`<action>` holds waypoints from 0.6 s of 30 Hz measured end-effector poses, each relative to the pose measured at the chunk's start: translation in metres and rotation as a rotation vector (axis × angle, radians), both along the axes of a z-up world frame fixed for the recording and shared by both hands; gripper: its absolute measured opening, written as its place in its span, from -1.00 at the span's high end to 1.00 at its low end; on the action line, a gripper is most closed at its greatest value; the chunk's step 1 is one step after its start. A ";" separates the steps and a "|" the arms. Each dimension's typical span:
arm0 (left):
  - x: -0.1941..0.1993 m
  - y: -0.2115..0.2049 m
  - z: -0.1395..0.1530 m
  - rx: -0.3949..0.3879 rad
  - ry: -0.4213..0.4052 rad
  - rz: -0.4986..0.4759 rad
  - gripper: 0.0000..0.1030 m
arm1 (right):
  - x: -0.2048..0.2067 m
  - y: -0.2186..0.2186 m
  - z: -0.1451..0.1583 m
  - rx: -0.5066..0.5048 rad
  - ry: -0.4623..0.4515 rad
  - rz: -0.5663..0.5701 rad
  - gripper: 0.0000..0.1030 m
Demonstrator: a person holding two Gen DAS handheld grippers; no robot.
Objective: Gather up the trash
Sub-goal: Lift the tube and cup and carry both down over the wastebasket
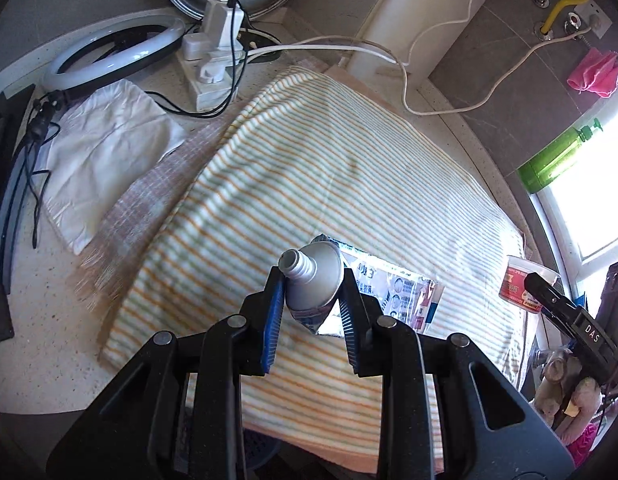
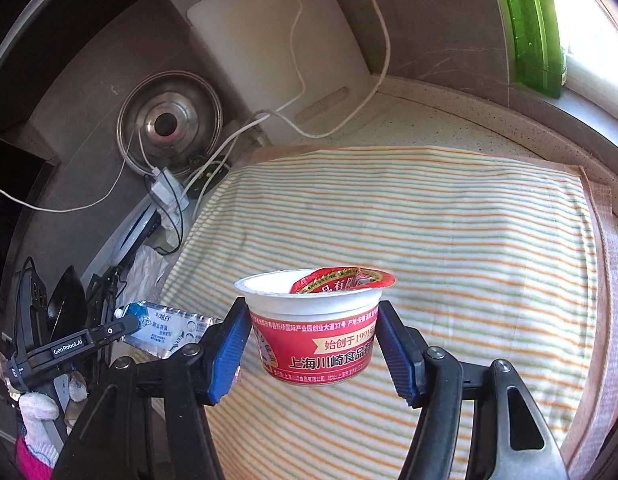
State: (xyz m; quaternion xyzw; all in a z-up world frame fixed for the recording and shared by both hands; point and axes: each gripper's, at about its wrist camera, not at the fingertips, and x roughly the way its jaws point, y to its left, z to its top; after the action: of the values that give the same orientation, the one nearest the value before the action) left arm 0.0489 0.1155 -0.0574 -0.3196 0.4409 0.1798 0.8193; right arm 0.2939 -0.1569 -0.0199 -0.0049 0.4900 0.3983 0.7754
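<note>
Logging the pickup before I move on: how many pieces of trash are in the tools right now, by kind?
Tube, capless and squeezed, in the left tool: 1
Cup, red label and torn lid, in the right tool: 1
Total: 2

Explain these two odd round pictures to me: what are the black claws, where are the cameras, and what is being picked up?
No robot here: a person holds a two-finger clamp in each hand, and a wide-angle camera on each looks along its fingers. In the left camera's picture, the left gripper is shut on a flattened, capless toothpaste tube. In the right camera's picture, the right gripper is shut on a red-and-white food cup, its peeled lid tucked inside. Both are trash, held above a striped towel on a speckled counter. Further back are a white cutting board, a metal pot lid, cables and a green bottle.
</note>
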 end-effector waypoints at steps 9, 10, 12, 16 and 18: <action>-0.069 -0.002 -0.003 0.032 0.004 -0.003 0.49 | -0.059 0.005 -0.003 -0.011 0.011 0.025 -0.26; -0.077 -0.002 -0.004 0.028 0.002 0.000 0.49 | -0.065 0.005 -0.003 -0.012 0.011 0.025 -0.26; -0.089 0.000 -0.005 0.023 0.001 0.002 0.49 | -0.077 0.006 -0.003 -0.014 0.011 0.027 -0.26; -0.115 0.000 -0.005 0.034 0.003 0.002 0.49 | -0.105 0.008 -0.002 -0.019 0.007 0.036 -0.26; -0.127 0.002 -0.007 0.027 0.003 0.002 0.49 | -0.117 0.009 -0.003 -0.023 0.005 0.042 -0.26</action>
State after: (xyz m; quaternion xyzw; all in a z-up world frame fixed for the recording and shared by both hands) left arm -0.0785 0.1173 -0.0641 -0.3085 0.4392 0.1872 0.8227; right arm 0.1765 -0.1474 -0.0230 -0.0230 0.4962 0.4088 0.7656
